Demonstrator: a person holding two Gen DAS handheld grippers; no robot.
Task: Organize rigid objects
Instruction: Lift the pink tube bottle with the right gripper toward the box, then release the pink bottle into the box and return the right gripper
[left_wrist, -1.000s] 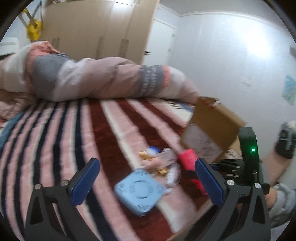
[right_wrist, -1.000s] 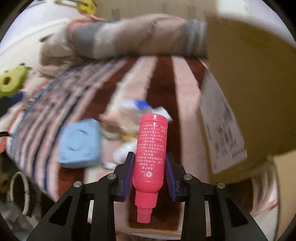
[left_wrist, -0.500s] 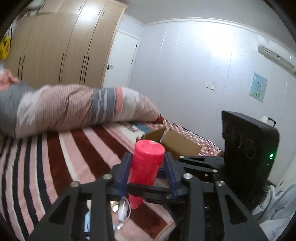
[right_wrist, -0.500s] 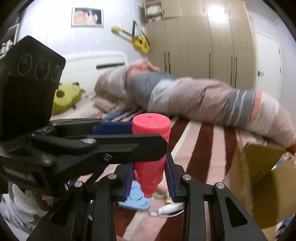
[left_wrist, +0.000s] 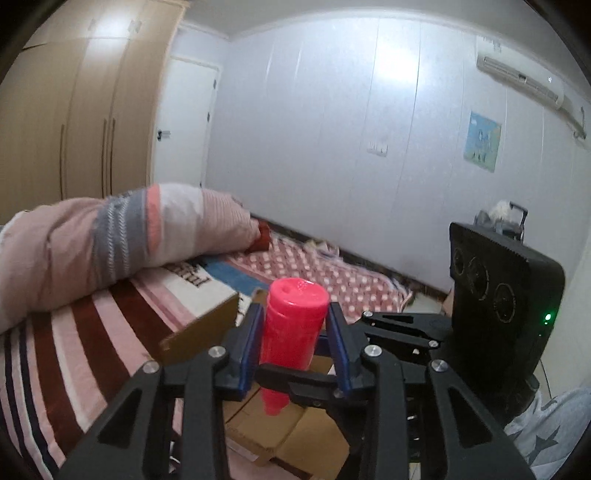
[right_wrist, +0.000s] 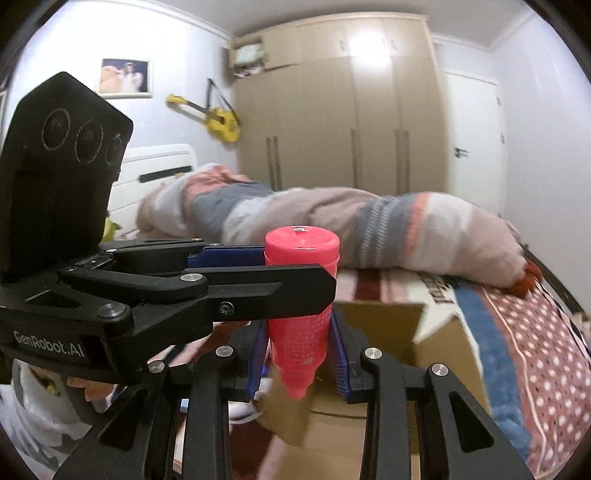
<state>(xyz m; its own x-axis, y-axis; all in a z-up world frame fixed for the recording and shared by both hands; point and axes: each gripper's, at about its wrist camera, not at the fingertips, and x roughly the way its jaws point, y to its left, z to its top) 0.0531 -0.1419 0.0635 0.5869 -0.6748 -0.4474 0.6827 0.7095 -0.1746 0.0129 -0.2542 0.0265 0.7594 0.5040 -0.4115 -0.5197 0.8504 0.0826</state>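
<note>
Together, the left gripper (left_wrist: 291, 343) and right gripper (right_wrist: 297, 345) both pinch one red bottle (right_wrist: 300, 295) above a cardboard box (right_wrist: 384, 332).

Rolled striped duvet (right_wrist: 332, 218), yellow guitar (right_wrist: 218, 118), beige wardrobe (right_wrist: 351, 110), air conditioner (left_wrist: 521, 79).

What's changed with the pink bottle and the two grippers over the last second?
The left gripper, open over the bed a second ago, closed on the pink bottle. Both grippers lifted it above the cardboard box. The right gripper stayed clamped on the bottle, cap end down.
</note>
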